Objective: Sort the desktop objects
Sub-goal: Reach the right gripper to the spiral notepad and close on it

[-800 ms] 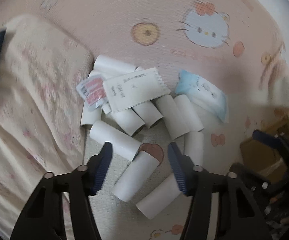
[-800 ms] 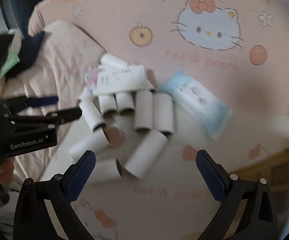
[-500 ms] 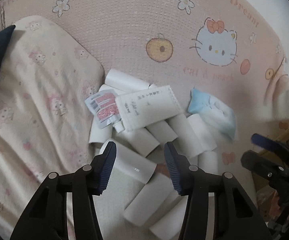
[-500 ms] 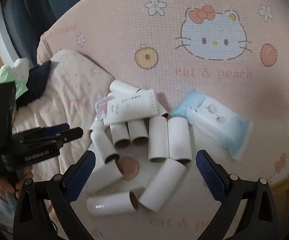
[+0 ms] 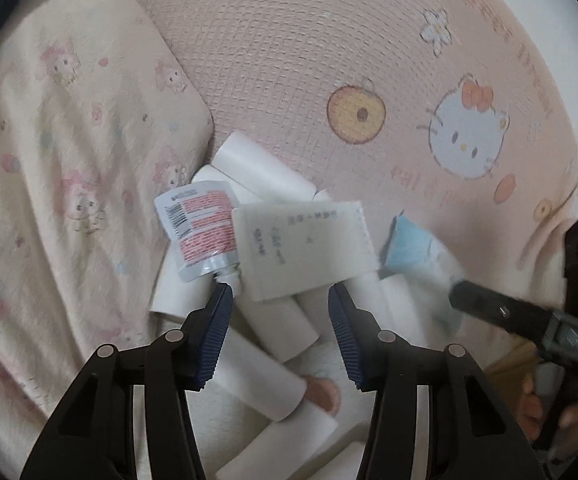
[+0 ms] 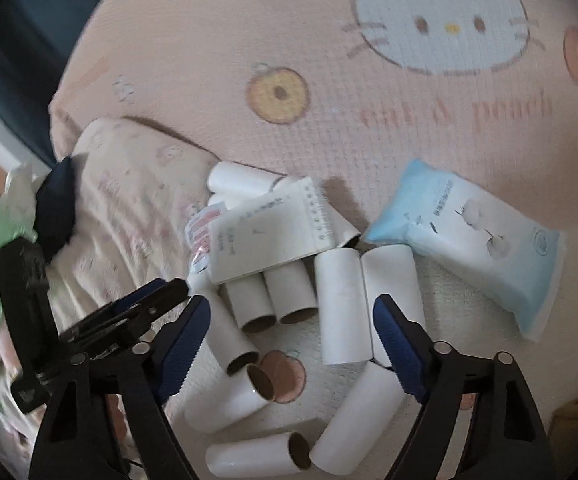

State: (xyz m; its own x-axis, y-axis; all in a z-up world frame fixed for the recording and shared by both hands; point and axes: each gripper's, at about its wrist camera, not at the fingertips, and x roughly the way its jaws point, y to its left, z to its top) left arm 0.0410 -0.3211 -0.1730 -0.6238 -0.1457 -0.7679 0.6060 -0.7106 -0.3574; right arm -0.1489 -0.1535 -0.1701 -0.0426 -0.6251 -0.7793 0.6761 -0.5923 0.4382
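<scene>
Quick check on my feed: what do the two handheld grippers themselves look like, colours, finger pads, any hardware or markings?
Both match: the left gripper and right gripper have black angular plastic frames with open cut-outs, round silver pivot bolts, and fingers faced with dark blue ribbed pads. Seen from the other camera, each body is a black block; its label is too blurred to read. No cables or sleeves are visible.

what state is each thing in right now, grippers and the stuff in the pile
left gripper: open, empty, just short of the pile
right gripper: open, empty, over the tubes
white flat packet: lying on top of the tubes
red-print spout pouch: lying flat, cap on
blue wipes pack: lying flat beside the tubes
cardboard tubes: all on their sides, scattered
</scene>
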